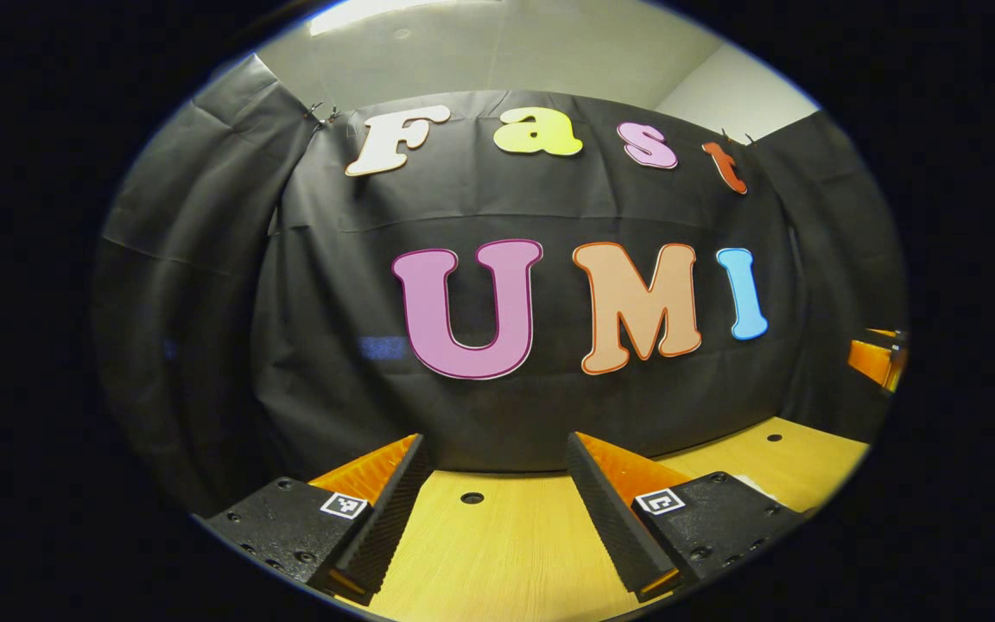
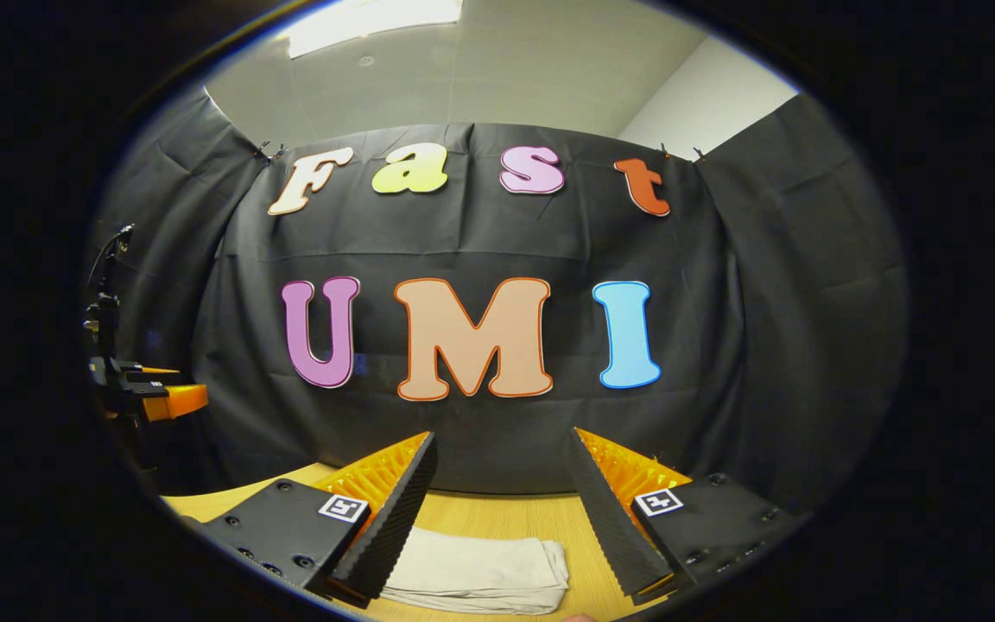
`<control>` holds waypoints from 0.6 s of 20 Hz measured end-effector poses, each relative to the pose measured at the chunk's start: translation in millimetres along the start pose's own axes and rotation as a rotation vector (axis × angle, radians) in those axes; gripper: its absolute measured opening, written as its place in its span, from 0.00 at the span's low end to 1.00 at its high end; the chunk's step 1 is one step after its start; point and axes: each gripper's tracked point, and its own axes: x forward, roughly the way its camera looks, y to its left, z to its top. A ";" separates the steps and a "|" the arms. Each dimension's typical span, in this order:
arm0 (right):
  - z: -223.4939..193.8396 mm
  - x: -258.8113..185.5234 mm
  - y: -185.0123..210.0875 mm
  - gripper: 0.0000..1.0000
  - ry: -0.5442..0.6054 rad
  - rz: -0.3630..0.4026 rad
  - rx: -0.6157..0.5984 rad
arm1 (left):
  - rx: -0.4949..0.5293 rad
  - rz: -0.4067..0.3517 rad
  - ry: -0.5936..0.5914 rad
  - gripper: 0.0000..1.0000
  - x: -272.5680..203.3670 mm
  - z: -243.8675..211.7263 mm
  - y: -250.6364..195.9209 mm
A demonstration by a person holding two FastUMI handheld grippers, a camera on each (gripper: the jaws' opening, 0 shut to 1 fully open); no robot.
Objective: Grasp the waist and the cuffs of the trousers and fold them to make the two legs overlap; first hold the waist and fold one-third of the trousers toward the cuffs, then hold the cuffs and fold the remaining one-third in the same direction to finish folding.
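Observation:
The pale beige trousers [image 2: 476,566] lie folded into a flat stack on the wooden table [image 2: 497,517], low in the right gripper view. My right gripper [image 2: 497,445] hangs open above them, its fingers spread wide with nothing between them. In the left gripper view my left gripper [image 1: 497,445] is also open and holds nothing, over bare tabletop [image 1: 497,553] facing the booth's back wall. The other gripper's body [image 2: 139,389] shows at the far left of the right gripper view, and a part of one [image 1: 877,358] at the right edge of the left gripper view.
The black cloth wall stands close behind the table's far edge. Small round holes [image 1: 472,498] dot the tabletop. A pale edge [image 1: 757,485] peeks out beside my left gripper's right finger.

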 end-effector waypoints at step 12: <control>23.9 -7.8 -3.7 0.96 -0.052 -0.038 -0.049 | -0.016 -0.047 -0.031 0.92 8.0 12.4 -6.3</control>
